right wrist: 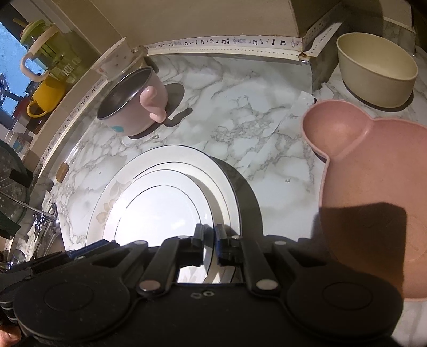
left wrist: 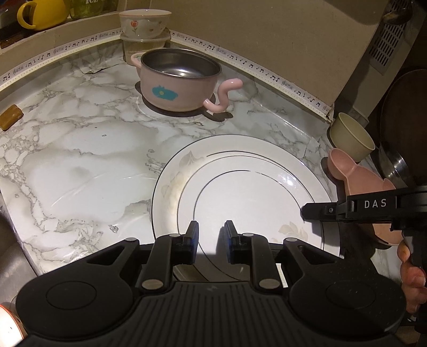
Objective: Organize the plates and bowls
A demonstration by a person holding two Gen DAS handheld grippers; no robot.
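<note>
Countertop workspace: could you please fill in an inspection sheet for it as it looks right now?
Surface: marble counter, glossy.
Job's things: white plate in front; pink bowl with curly handle behind it; pink eared dish and beige bowl to the right; floral bowl stacked on a clear container at the wall.
Clutter: brown block near the counter's edge; yellow mug on the ledge.
Grippers: left gripper narrow-jawed above the plate, nothing seen held; right gripper shut on the plate's rim.
Cables: nothing seen.
Surroundings: music-note trim along a tan wall.
</note>
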